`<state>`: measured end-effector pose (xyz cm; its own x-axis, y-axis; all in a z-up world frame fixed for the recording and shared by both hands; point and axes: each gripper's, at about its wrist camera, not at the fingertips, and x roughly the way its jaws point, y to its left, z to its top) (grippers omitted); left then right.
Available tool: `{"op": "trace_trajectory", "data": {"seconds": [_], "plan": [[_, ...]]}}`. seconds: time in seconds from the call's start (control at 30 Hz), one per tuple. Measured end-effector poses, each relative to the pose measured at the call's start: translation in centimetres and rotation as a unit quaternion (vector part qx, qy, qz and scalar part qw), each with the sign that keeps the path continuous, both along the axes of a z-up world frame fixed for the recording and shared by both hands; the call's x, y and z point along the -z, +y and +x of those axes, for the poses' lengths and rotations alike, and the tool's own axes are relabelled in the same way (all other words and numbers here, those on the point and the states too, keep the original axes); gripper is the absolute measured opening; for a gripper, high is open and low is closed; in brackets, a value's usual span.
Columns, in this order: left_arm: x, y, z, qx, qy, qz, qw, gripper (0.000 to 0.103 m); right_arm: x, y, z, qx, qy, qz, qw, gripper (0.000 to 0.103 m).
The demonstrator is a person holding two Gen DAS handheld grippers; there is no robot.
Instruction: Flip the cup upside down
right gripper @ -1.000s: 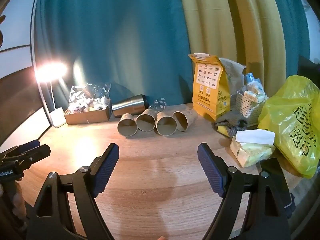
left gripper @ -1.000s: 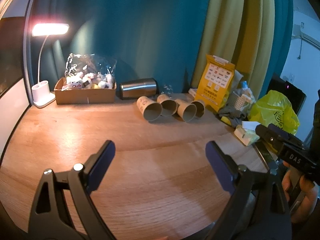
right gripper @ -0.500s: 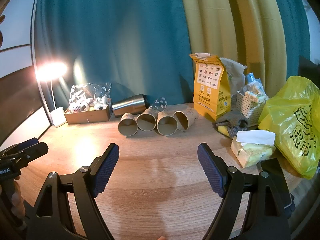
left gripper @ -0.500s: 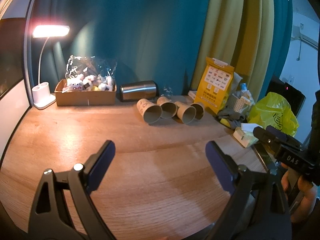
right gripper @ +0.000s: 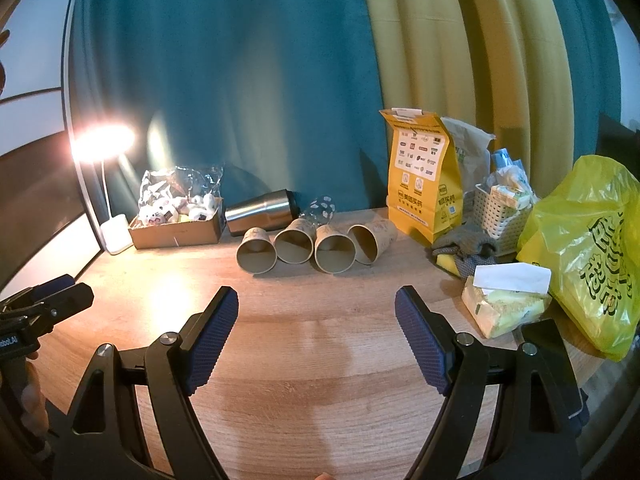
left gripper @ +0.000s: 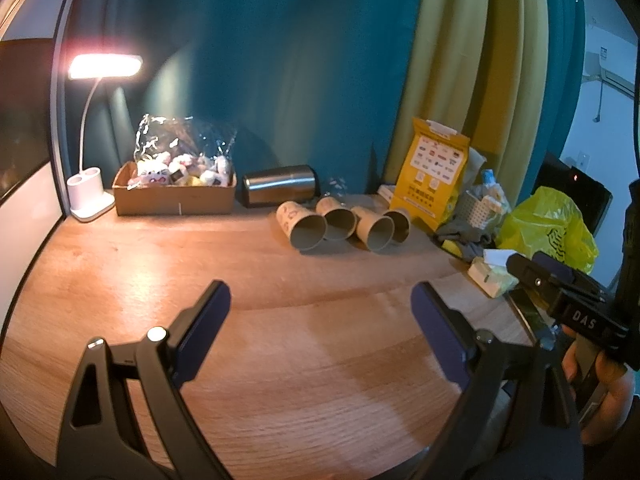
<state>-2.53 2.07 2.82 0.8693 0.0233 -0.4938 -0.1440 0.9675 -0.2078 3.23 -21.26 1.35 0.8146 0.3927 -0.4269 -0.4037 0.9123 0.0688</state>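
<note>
Hiding partly behind the paper cups [right gripper: 296,244] – a clear glass [right gripper: 320,209]

Bare table [right gripper: 320,300] up front — tissue pack [right gripper: 504,308], yellow bag [right gripper: 592,248] crowding right

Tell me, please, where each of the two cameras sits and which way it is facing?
Left wrist: sits behind the open left gripper, facing across the wooden table toward the paper cups lying on their sides; the right gripper and its hand show at right.
Right wrist: sits behind the open right gripper, facing the same cups; the left gripper shows at left.
Shared: cups, steel tumbler, yellow bag, lamp.
</note>
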Motion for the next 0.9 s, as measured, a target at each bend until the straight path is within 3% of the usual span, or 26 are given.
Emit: {"op": "trace_trajectory", "data": {"seconds": [0.9], "plan": [[0.03,0.30,-0.07,0.001,0.001,0.000,1.0000,0.093,-0.06,0.03,0.11,0.000,0.000,-0.001,1.000,0.083]]}}
